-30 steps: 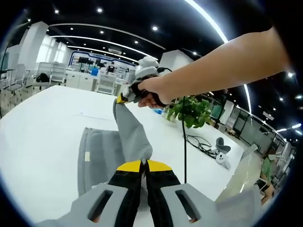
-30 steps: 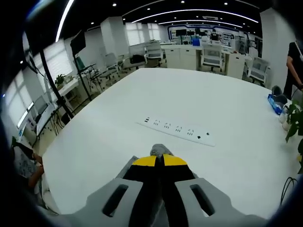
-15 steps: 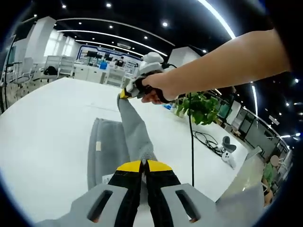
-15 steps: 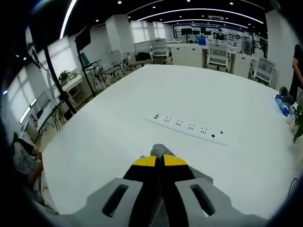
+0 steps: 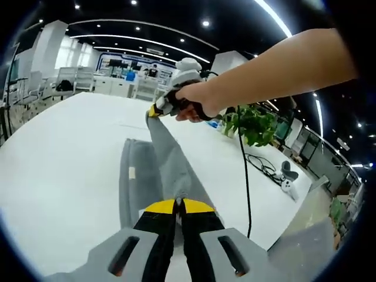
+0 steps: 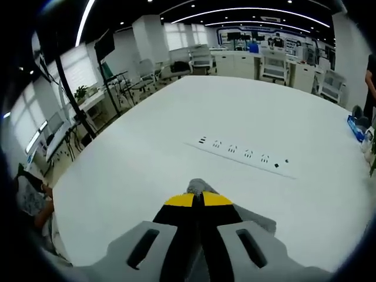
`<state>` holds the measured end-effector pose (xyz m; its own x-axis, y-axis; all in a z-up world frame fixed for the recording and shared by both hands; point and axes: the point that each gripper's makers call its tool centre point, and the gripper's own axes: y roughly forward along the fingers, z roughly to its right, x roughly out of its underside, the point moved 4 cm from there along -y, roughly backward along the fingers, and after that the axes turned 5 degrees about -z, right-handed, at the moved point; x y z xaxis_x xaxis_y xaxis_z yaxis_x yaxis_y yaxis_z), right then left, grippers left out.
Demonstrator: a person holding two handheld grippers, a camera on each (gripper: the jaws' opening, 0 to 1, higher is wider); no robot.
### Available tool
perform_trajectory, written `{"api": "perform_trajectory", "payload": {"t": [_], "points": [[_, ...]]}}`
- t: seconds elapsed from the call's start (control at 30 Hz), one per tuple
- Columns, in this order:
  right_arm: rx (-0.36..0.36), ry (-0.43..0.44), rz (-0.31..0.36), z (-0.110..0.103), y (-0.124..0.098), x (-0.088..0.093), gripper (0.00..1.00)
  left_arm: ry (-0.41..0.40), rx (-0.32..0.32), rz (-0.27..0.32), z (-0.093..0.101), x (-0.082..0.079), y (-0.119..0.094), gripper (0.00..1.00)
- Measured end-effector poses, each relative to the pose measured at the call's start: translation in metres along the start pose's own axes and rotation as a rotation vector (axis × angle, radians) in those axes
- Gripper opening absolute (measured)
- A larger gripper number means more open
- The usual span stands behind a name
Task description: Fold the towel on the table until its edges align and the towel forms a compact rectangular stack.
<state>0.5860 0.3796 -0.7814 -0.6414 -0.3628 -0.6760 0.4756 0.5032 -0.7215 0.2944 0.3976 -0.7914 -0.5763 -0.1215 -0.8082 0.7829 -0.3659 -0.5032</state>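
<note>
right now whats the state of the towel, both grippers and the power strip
towel: partly lifted, stretched between both grippers, the rest flat on the table
left gripper: shut on towel edge
right gripper: shut on towel corner
power strip: flat on the table, nothing plugged in

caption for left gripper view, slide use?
Both grippers pinch a grey towel taut above a white table.

Open-plan office — desks, chairs, strip lights.
</note>
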Motion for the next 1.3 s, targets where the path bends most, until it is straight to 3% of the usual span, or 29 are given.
{"api": "perform_trajectory", "payload": {"t": [0.2, 0.37, 0.57, 1.3], "points": [[-0.003, -0.024, -0.016, -0.004, 0.01, 0.003, 0.0, -0.008, -0.006, -0.035, -0.008, 0.007, 0.0, 0.03], [-0.002, -0.036, -0.026, -0.007, 0.018, 0.008, 0.0, -0.004, -0.01, -0.121, -0.013, 0.02, 0.001, 0.04], [0.006, -0.041, -0.03, -0.009, 0.03, 0.014, 0.01, -0.005, -0.029, -0.181, -0.024, 0.031, 0.007, 0.04], [0.036, -0.025, -0.033, -0.013, 0.059, 0.024, 0.01, -0.006, -0.062, -0.337, -0.06, 0.061, 0.014, 0.04]]}}
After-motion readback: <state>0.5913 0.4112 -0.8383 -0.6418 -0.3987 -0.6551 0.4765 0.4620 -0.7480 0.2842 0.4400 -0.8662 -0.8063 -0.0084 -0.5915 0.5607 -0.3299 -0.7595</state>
